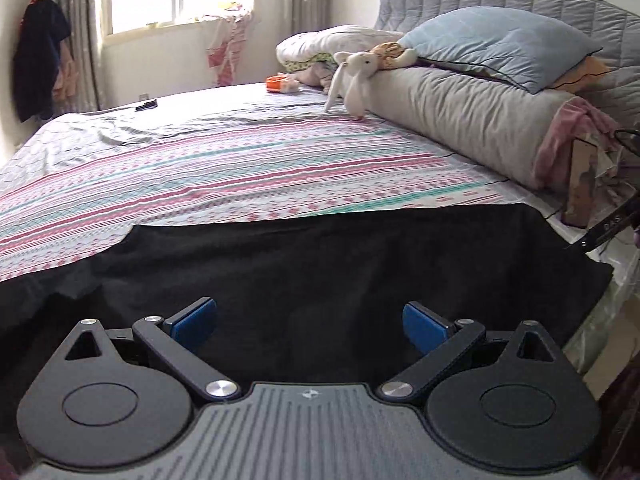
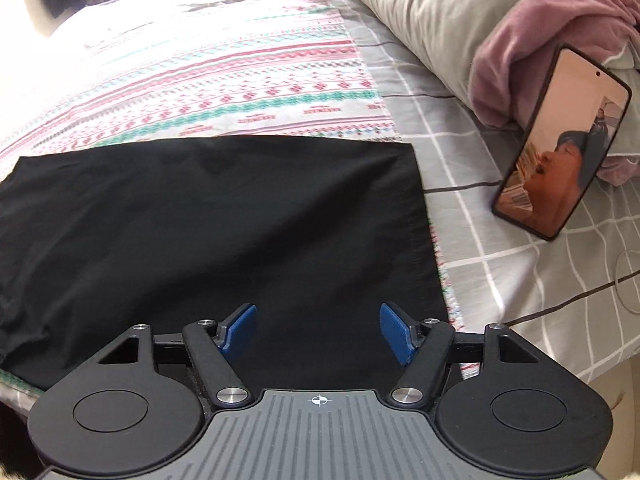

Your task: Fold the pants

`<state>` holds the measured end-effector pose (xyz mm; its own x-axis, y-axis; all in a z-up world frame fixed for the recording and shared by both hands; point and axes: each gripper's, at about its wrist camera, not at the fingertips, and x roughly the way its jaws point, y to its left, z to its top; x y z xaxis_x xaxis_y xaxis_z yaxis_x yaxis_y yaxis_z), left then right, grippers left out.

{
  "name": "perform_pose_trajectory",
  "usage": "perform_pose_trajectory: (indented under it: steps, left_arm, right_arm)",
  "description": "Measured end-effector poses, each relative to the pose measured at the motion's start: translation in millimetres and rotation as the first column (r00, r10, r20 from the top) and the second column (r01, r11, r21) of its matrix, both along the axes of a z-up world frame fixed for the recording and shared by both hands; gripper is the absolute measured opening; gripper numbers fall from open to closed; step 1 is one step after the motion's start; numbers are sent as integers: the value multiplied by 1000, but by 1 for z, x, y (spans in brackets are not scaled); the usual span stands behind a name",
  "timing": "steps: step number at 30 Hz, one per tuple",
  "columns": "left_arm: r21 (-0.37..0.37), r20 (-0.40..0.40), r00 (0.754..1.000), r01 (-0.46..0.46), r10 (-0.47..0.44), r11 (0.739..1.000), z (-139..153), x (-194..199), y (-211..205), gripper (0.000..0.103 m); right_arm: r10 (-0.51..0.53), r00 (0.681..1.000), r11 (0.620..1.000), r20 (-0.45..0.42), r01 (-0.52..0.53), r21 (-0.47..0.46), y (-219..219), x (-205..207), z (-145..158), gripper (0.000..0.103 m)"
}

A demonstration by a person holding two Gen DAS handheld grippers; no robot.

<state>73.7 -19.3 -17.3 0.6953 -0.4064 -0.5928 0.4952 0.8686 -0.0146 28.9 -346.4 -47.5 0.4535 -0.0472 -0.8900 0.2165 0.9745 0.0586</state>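
Black pants [image 1: 320,264] lie flat across the near edge of the bed on a striped pink and teal sheet [image 1: 224,168]. They also show in the right wrist view [image 2: 208,224], with a straight hemmed edge at the right. My left gripper [image 1: 310,326] is open and empty, just above the black cloth. My right gripper [image 2: 318,330] is open and empty, over the cloth near its right edge. The blue pads [image 2: 240,330] touch nothing that I can see.
A phone [image 2: 560,160] with a lit screen leans on a pink towel [image 2: 552,32] at the right. A grey bolster [image 1: 472,120], pillows [image 1: 500,44] and a white plush toy [image 1: 356,76] lie at the headboard. A small dark object [image 1: 146,105] lies far left.
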Motion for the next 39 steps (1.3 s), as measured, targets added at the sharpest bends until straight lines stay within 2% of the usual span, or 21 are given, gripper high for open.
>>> perform_pose_trajectory:
  steps: [1,5,10,12,15,21,26,29,30,31,39]
  left_arm:
    - [-6,-2,1000,18,-18,1000,0,-1,-6,103]
    - [-11,2,998,69,-69,998,0,-8,-27,103]
    - [-3,-7,995,95,-95,996,-3,-4,-39,103]
    - [0,-14,996,93,-93,996,-4,-4,-41,103]
    - [-9,-39,996,85,-85,996,-7,-2,-42,103]
    - [-31,-115,991,61,-64,998,-13,3,-39,103]
    - [-40,-136,990,37,-42,999,-13,5,-37,103]
    - [-40,-141,989,28,-34,999,-13,6,-35,103]
    - [-37,-141,990,26,-31,999,-13,7,-36,103]
    - [-34,-140,990,23,-27,999,-14,7,-35,103]
    - [-61,-148,989,19,-28,998,-11,11,-24,103]
  right_arm:
    - [-7,1000,1000,-8,7,3,-9,1,-2,62]
    - [-30,999,999,-20,30,11,-34,0,-3,58]
    - [-46,997,997,-68,50,56,-50,-2,-12,45]
    - [-58,994,997,-89,63,46,-54,-2,-19,42]
    - [-85,991,995,-99,90,42,-63,-6,-25,42]
    - [-45,996,988,-77,56,147,-67,-15,-26,47]
    - [-45,997,988,-69,55,144,-66,-16,-25,44]
    - [-28,997,995,-78,36,95,-59,-18,-24,24]
    - [-19,996,993,-83,28,119,-57,-17,-24,12]
    - [-14,996,990,-83,26,142,-54,-17,-23,10]
    - [79,996,987,50,-85,133,0,-6,12,8]
